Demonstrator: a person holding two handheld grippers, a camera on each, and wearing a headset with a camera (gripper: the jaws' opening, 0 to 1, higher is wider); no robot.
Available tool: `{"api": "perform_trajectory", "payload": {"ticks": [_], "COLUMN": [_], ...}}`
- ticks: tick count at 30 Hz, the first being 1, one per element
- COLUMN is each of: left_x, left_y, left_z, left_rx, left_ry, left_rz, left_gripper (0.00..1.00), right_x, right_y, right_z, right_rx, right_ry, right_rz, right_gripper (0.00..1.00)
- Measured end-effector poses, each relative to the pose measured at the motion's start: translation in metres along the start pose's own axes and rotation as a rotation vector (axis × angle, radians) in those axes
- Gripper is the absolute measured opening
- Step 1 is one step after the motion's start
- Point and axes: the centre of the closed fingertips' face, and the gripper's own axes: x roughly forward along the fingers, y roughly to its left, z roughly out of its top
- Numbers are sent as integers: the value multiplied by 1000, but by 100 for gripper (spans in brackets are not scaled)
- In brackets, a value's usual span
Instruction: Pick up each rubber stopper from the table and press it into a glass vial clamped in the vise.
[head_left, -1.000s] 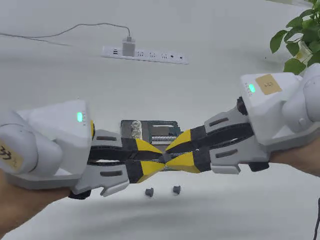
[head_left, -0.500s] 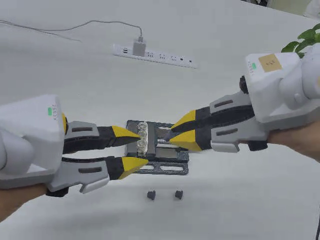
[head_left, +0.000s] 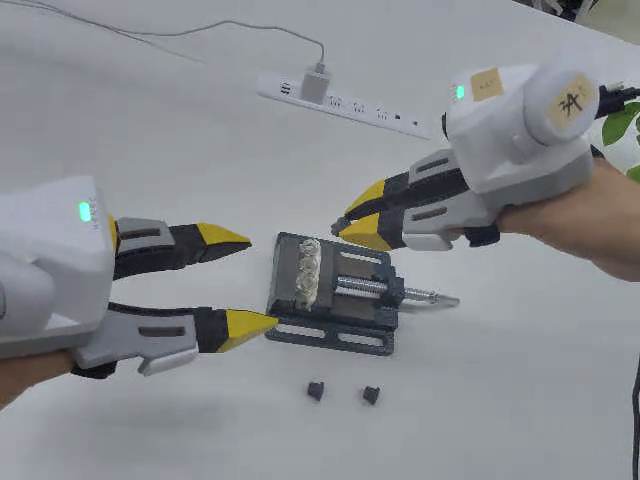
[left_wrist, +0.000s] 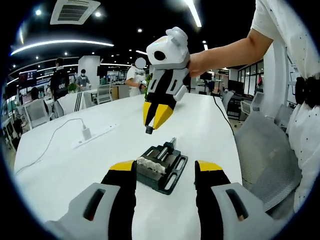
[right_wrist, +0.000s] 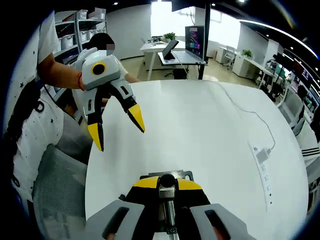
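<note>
"Head view tells it: your two tools, tip to tip above the vise (head_left: 350, 262) a second ago, now stand well apart."

"So which one has the part?"

"Your right tool (head_left: 340, 222). Its jaws are pinched on a rubber stopper (right_wrist: 167, 179), held up and just right of the glass vials (head_left: 306, 272), clear of them. Your left tool (head_left: 263, 280) sits left of the vise, jaws spread wide, nothing in them."

"Meaning?"

"One tool alone carries the stopper (my reading: you're set to press, nothing seated yet). Two loose stoppers (head_left: 315, 391) lie on the bench (head_left: 520, 400) just in front of the vise."

"Which way does the held one point?"

"Right gripper view gives you a round dark end between the tips, so I judge its axis runs along your jaws. Which end leads is too small to tell. The vials stand in a row along the vise jaws, mouths up by the look of their rims, long axis upright. The vise screw runs off to your right. Bring the stopper's axis upright over a mouth before you push."
</note>
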Motion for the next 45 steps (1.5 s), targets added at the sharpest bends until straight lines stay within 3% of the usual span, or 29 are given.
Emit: {"api": "perform_trajectory", "payload": {"ticks": [5,13,20,24,33,45], "left_x": [0,5,8,8,5,5], "left_y": [4,-2,-1,0,0,0], "left_z": [-11,-34,-40,-43,-45,-45], "left_rx": [4,20,10,7,-10,-20], "left_ry": [18,49,42,44,30,21], "left_rz": [2,-46,-61,-62,-54,-55], "left_gripper": [57,76,82,84,83,82], "right_x": [16,41,55,63,64,65], "right_y": [-7,-14,-13,-12,-13,-13], "right_z": [-7,-19,-28,-32,-36,-35], "right_rx": [-25,-49,-70,-72,-75,-81], "right_ry": [67,154,212,233,262,268], "right_rz": [18,39,54,63,73,75], "right_gripper": [7,7,6,6,6,6]}}
